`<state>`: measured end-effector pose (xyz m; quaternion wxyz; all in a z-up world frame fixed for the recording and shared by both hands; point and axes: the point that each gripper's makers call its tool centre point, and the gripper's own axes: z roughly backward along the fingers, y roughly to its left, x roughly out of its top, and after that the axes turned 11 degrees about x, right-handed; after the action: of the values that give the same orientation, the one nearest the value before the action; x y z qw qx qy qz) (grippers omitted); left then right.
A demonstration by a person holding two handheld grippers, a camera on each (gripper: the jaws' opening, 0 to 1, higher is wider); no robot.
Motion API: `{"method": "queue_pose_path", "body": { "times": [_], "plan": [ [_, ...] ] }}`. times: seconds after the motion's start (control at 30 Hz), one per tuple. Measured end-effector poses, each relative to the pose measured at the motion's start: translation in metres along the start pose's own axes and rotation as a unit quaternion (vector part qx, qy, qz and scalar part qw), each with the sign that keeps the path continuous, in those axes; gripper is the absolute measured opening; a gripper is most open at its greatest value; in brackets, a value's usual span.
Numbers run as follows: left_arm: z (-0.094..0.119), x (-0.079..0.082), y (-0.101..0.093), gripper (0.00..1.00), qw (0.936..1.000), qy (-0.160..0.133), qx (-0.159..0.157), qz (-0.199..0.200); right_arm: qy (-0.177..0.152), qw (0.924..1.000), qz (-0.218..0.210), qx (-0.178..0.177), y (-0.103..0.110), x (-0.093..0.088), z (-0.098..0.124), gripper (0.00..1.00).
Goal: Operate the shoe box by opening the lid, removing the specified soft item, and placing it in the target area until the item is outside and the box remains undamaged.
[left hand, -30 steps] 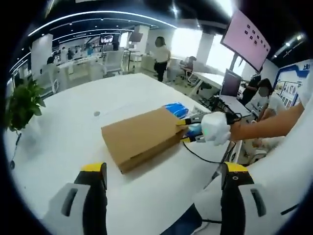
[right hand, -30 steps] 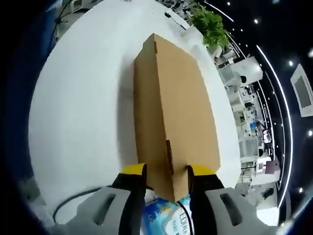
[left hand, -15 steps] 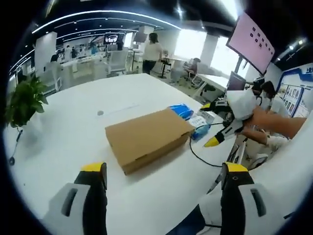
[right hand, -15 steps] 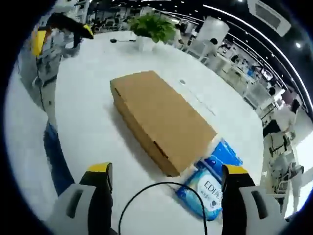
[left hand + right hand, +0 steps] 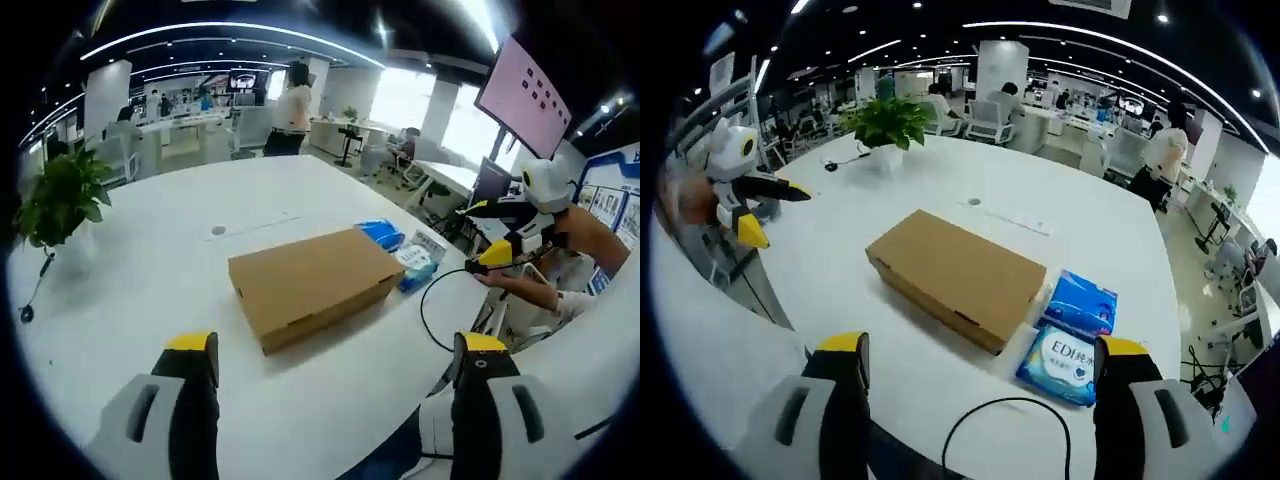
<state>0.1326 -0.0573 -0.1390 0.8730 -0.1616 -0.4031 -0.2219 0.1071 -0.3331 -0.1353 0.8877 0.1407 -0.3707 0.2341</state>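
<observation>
Two blue, glossy soft packs (image 5: 1072, 340) lie touching the shut, plain cardboard shoe box (image 5: 958, 278) on our smooth white round table (image 5: 840, 240) in an open office; our left gripper (image 5: 330, 395) and right gripper (image 5: 975, 400) gape wide, empty.

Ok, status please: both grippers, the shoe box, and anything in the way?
Left gripper open, empty. Right gripper open, empty. Shoe box closed on table, untouched. Two blue tissue packs beside it; black cable near right gripper.

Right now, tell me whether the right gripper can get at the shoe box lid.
Probably yes: the right gripper is open and faces the shoe box across bare table; only a black cable lies near.
</observation>
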Motion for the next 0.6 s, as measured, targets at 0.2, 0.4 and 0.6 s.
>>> {"method": "queue_pose_path", "body": {
  "times": [0.2, 0.4, 0.6],
  "plan": [
    [-0.001, -0.003, -0.002, 0.99, 1.0000, 0.002, -0.002, 0.009, -0.006, 0.9993, -0.031, -0.020, -0.011, -0.015, 0.011, 0.94],
    [-0.008, -0.002, -0.010, 0.99, 0.9999, 0.006, -0.010, 0.002, -0.014, 0.9986, -0.044, -0.026, -0.016, -0.018, 0.010, 0.94],
    [-0.013, 0.004, -0.016, 0.99, 0.9998, 0.007, -0.017, -0.005, -0.029, 0.9977, -0.056, -0.026, -0.016, -0.014, 0.007, 0.94]
  ]
}}
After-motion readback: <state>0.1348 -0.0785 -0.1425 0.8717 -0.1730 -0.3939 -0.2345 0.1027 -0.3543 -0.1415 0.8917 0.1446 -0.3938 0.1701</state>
